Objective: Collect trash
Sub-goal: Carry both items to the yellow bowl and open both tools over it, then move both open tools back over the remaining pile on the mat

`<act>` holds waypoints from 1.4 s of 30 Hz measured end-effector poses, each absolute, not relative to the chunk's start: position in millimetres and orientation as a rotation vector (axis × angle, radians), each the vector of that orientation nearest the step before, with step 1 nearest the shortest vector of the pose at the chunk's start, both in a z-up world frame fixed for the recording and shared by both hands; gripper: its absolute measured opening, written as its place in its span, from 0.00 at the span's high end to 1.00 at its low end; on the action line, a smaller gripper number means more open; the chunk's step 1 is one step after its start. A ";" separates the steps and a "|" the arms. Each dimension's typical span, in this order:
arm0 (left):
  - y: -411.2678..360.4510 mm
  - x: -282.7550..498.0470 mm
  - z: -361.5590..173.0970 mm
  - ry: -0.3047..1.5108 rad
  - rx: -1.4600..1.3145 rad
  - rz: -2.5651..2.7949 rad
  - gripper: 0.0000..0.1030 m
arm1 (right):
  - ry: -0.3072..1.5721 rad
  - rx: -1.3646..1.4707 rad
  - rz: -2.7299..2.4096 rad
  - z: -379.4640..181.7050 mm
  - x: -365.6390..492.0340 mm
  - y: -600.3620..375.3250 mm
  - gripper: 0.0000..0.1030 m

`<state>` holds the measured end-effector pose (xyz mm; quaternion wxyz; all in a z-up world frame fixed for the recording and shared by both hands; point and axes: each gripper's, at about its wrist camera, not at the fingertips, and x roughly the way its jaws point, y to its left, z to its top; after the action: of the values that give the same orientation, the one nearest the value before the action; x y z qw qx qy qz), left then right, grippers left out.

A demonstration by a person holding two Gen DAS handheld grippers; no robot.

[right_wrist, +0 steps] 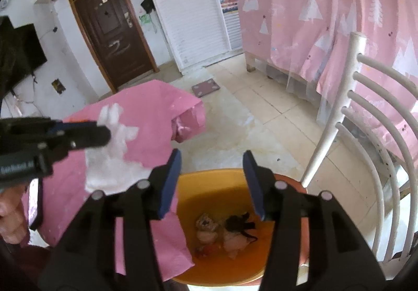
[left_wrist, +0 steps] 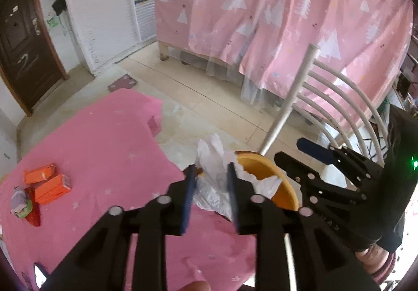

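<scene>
My left gripper [left_wrist: 210, 172] is shut on a crumpled white tissue [left_wrist: 213, 160] and holds it above the pink table edge, next to the orange bin [left_wrist: 271, 181]. In the right wrist view the left gripper [right_wrist: 105, 130] shows at the left with the white tissue [right_wrist: 115, 158] hanging from it. My right gripper [right_wrist: 211, 160] is open and empty, right over the orange bin [right_wrist: 216, 186]. The bin holds several pieces of crumpled trash [right_wrist: 224, 235]. The right gripper [left_wrist: 308, 150] shows at the right in the left wrist view.
The pink-covered table [left_wrist: 104, 144] carries orange packets [left_wrist: 47, 181] and a small wrapper bundle [left_wrist: 21, 203] at its left. A white slatted chair [right_wrist: 365, 150] stands right of the bin. A pink curtain [left_wrist: 287, 17] hangs behind it.
</scene>
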<state>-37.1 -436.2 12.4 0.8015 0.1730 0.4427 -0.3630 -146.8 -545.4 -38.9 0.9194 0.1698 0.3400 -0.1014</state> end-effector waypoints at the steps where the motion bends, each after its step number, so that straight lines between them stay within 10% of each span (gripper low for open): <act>1: -438.2 -38.5 11.9 0.947 0.378 -0.784 0.73 | 0.692 0.355 -0.213 -38.5 -149.0 -548.0 0.54; 42: -199.5 89.1 63.9 0.884 0.119 -0.418 0.67 | 0.715 0.186 0.105 4.4 -27.8 -394.3 0.40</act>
<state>89.1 -199.5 63.9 0.8811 0.0572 0.4243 -0.2007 -27.8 -394.3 4.4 0.9312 0.0908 0.3491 0.0513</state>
